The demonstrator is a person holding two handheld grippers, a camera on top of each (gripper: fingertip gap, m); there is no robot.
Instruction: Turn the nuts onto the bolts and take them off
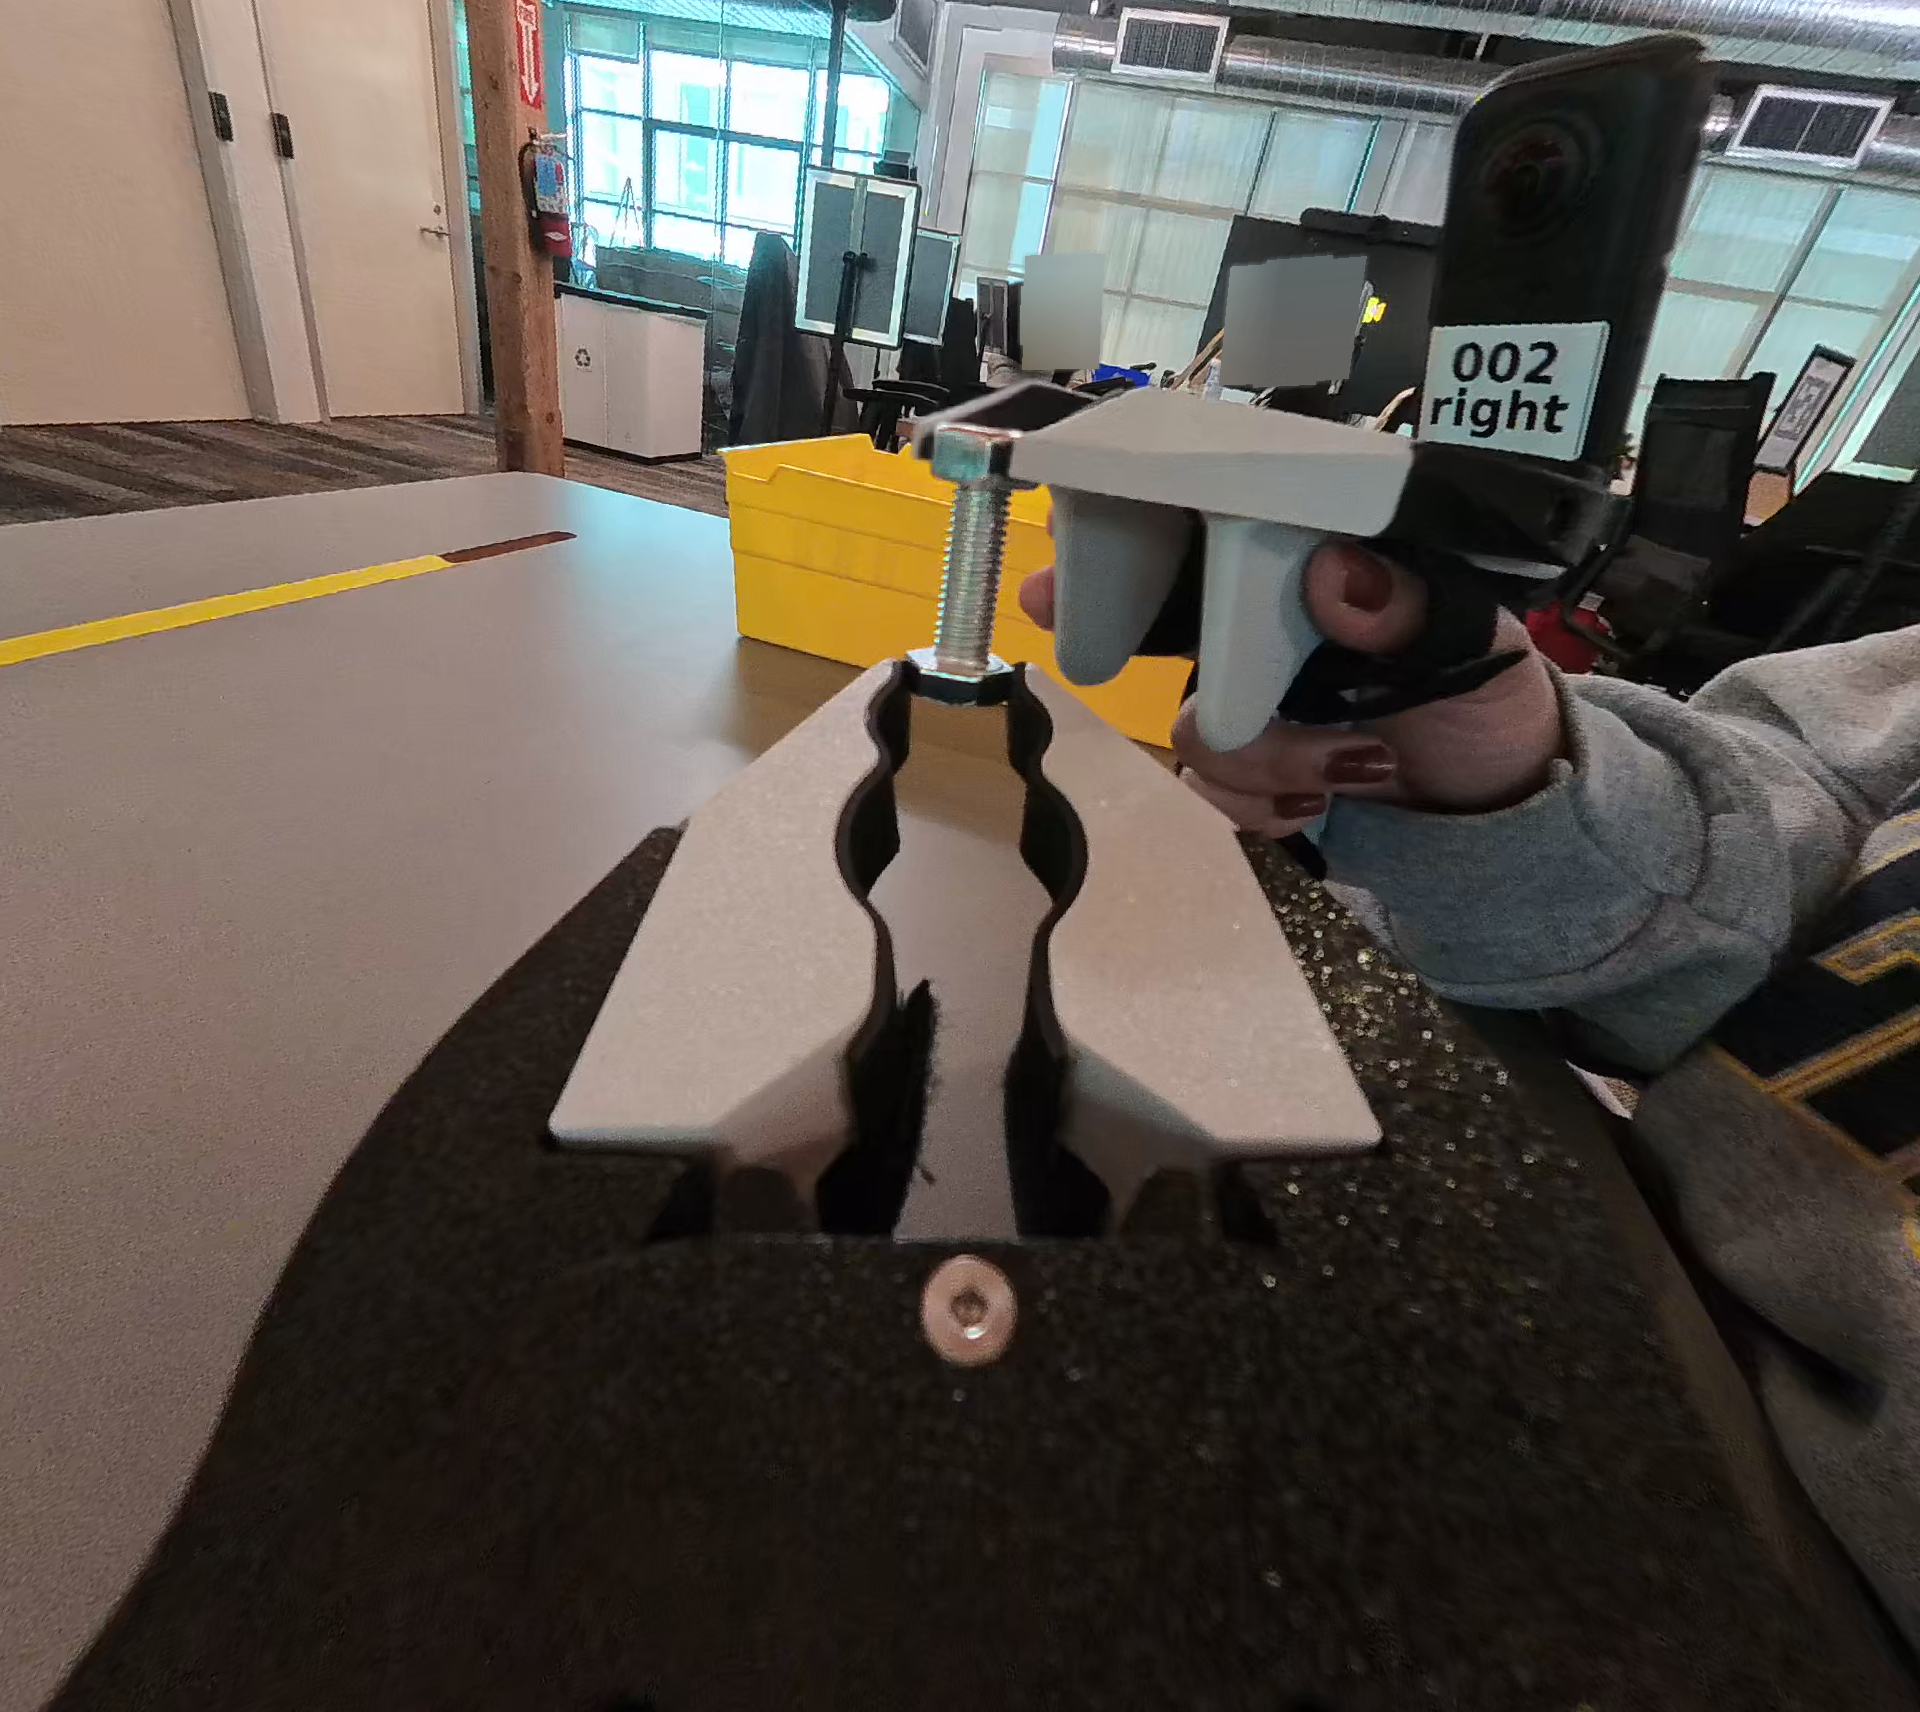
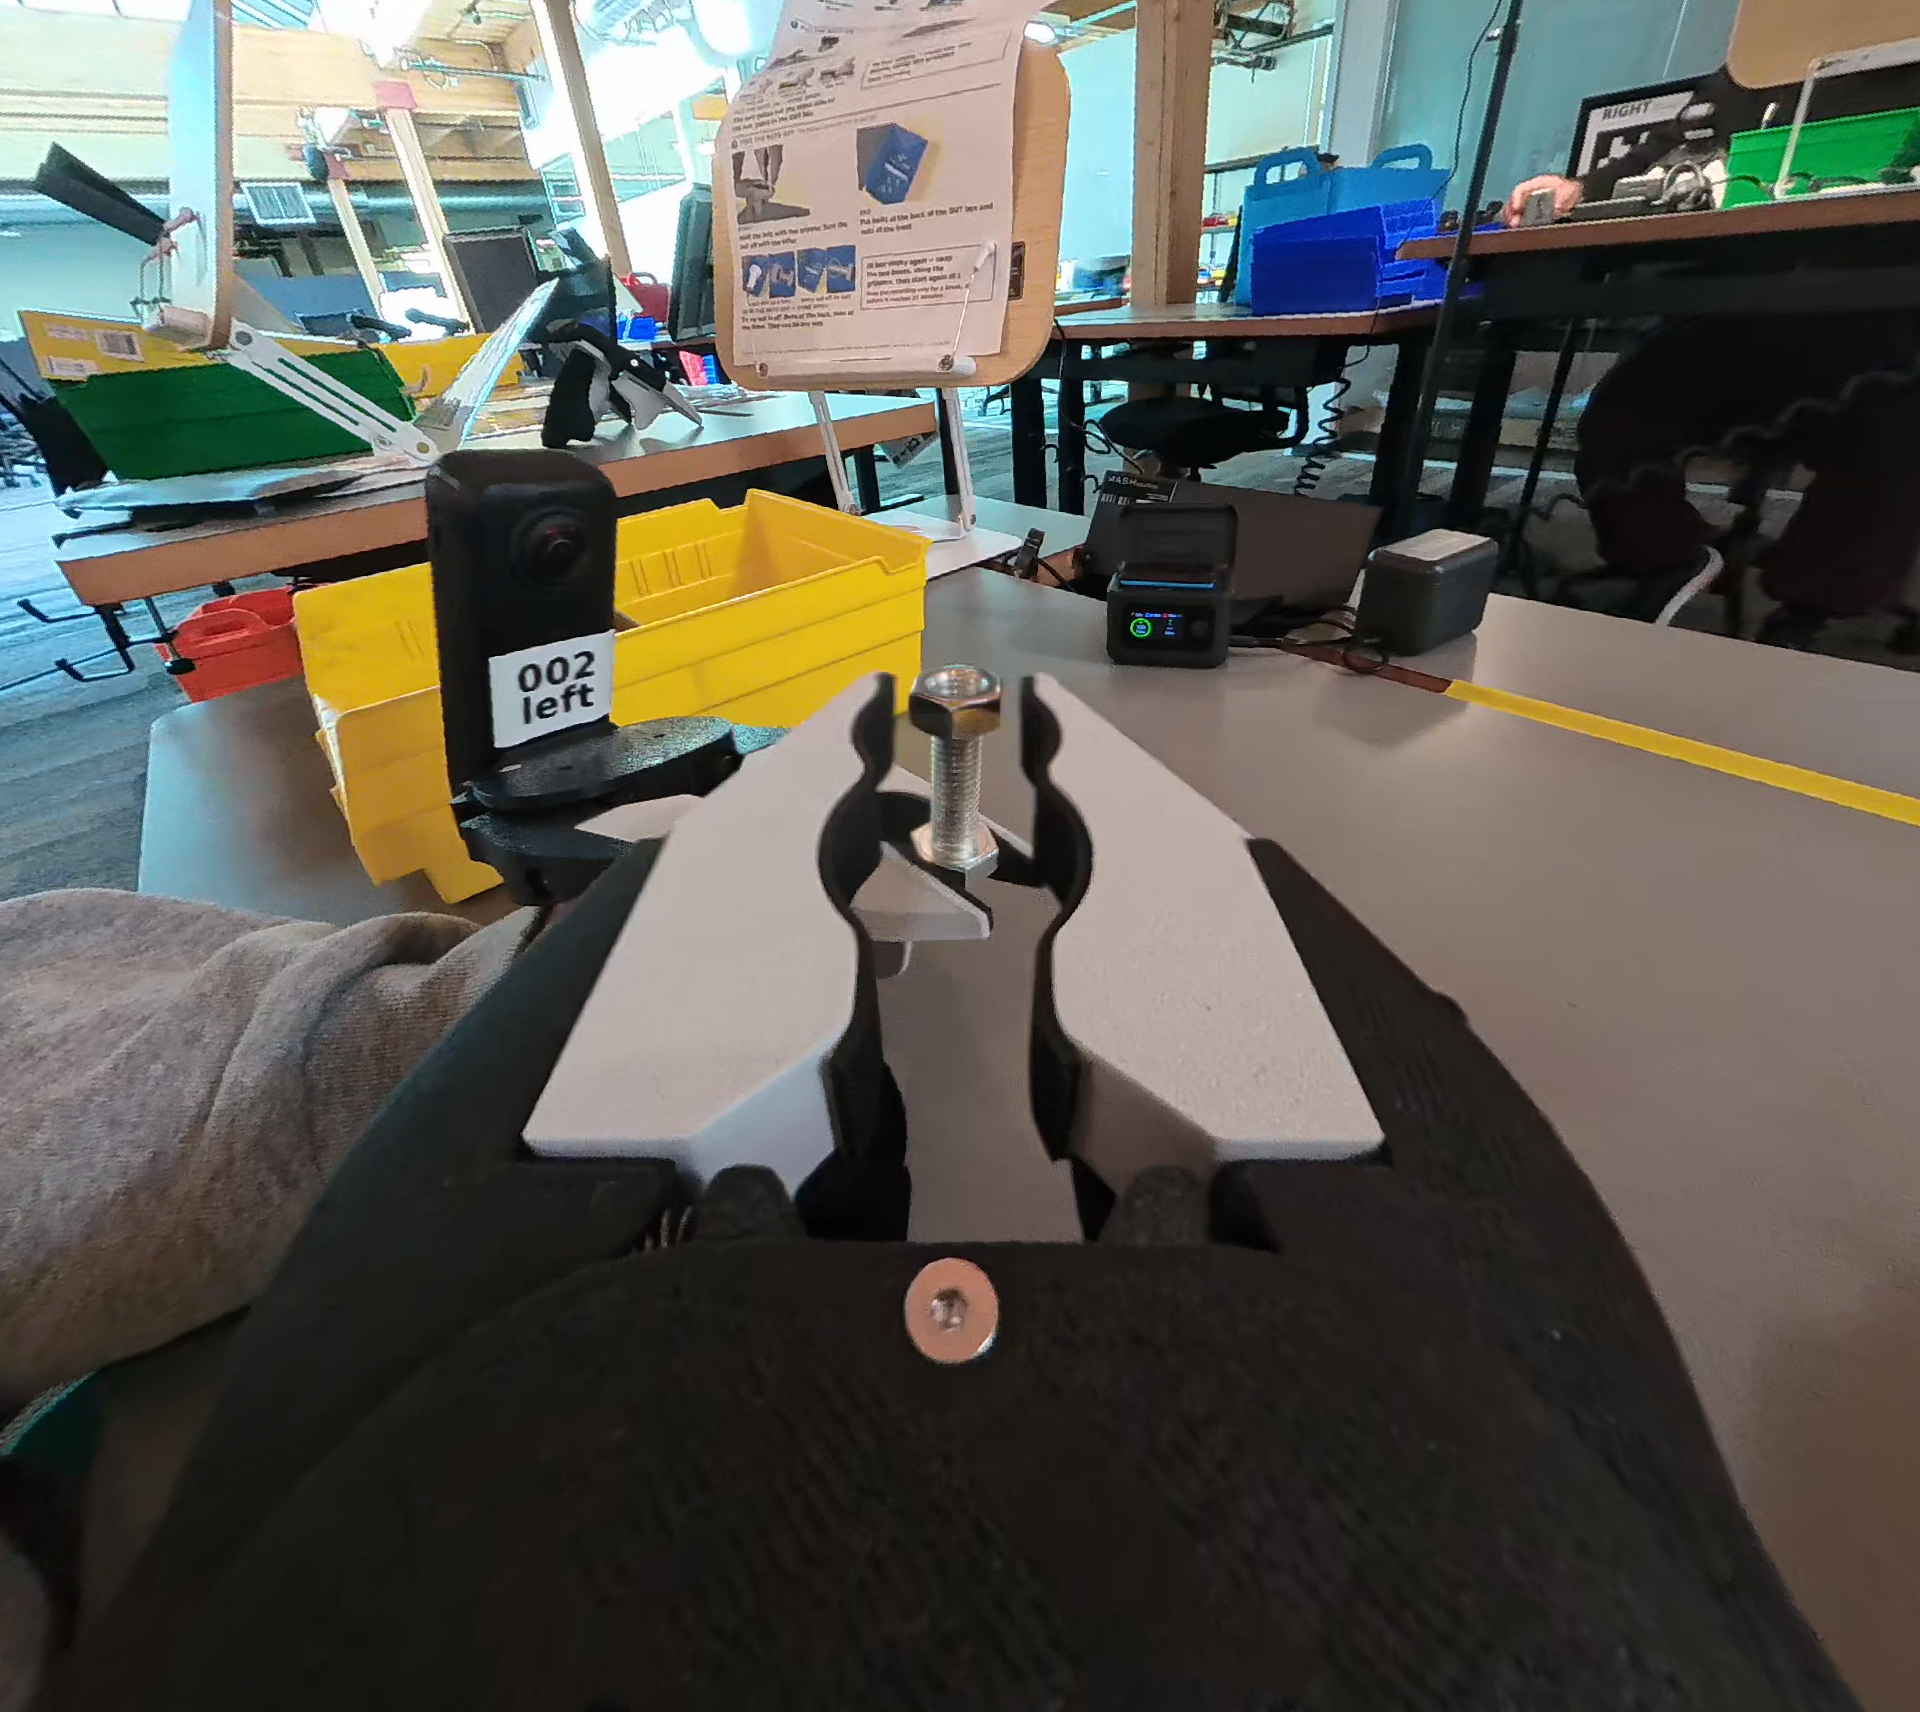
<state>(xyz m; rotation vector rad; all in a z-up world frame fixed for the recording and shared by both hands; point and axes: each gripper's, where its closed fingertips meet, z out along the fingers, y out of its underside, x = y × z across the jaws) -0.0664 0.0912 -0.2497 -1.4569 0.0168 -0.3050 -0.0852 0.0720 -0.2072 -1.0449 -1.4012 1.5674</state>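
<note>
Bolt (image 1: 971, 566) head pinched by right hand-held gripper (image 1: 961, 441), nut (image 1: 961, 683) by left hand-held gripper (image 1: 961, 691).

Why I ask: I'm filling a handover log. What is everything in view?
table: one, grey, underneath everything
bolt: one, silver, upright in the air above the table
nut: one, silver, on the bolt's lower end
bins: nested stack, yellow, on the table behind the bolt
tape: one strip, yellow, across the table
sheet: one, white, on a stand behind the bins
left gripper: one, grey and black, shut on the nut
right gripper: one, grey and black, shut on the bolt's head
hand: one, holding the right gripper
</note>
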